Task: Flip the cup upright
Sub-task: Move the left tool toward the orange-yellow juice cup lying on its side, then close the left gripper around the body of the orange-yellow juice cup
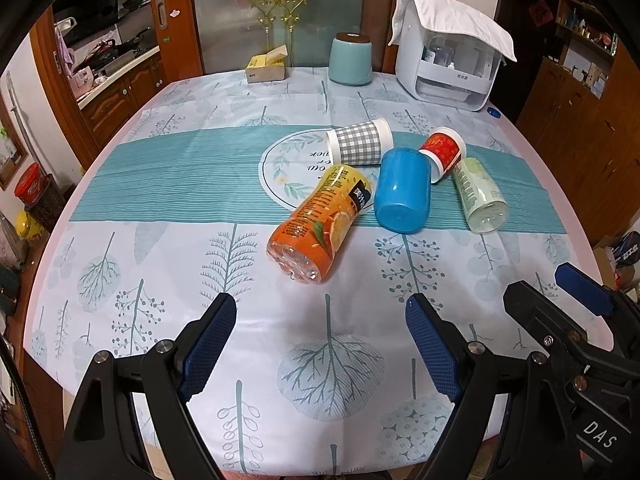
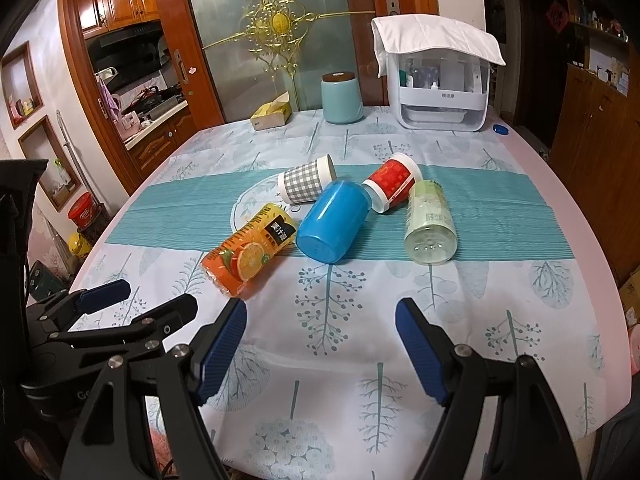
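Note:
Several cups lie on their sides mid-table: a blue plastic cup (image 1: 403,192) (image 2: 331,222) with its base toward me, a grey checked paper cup (image 1: 359,141) (image 2: 307,179), a red paper cup (image 1: 443,151) (image 2: 391,186), an orange juice bottle-cup (image 1: 318,222) (image 2: 250,249) and a pale green one (image 1: 480,195) (image 2: 430,226). My left gripper (image 1: 320,316) is open and empty, hovering near the table's front, short of the orange one. My right gripper (image 2: 320,316) is open and empty, to the right of the left one (image 2: 132,300); it also shows in the left wrist view (image 1: 556,284).
A tree-patterned tablecloth (image 1: 328,360) covers the table. At the far edge stand a white appliance under a cloth (image 1: 448,60), a light-blue canister (image 1: 351,60) and a yellow box (image 1: 266,66). A small blue cap (image 1: 494,112) lies by the appliance. Wooden cabinets surround the table.

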The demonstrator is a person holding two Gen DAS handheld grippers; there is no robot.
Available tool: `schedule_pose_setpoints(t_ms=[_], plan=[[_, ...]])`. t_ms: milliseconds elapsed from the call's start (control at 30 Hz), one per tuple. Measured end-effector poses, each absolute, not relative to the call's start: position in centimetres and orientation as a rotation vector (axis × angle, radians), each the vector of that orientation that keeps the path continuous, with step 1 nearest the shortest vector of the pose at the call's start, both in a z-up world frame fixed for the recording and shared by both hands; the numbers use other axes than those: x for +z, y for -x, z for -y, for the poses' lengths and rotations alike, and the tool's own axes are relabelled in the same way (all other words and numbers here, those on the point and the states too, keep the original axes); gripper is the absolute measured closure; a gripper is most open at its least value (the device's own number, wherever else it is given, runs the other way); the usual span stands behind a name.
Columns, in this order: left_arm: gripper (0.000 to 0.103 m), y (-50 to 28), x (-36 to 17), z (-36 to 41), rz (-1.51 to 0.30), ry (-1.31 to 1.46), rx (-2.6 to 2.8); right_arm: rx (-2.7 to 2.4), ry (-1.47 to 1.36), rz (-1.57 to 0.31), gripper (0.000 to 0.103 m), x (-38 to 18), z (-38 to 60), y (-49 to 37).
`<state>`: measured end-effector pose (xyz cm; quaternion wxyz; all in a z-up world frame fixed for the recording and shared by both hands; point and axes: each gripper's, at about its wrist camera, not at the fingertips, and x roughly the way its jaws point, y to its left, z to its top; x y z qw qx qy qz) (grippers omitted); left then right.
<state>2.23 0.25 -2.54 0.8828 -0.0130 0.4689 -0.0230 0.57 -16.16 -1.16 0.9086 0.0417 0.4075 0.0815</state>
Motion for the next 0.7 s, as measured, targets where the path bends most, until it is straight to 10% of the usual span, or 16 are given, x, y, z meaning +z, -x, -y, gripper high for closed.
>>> schedule_pose_setpoints(t_ms=[700], plan=[[0.018,-6.8,-5.4,-0.1,-1.012,-0.061,-0.042,0.142,-0.067,-0.875,0.025,-2.7,15.5,-4.6]])
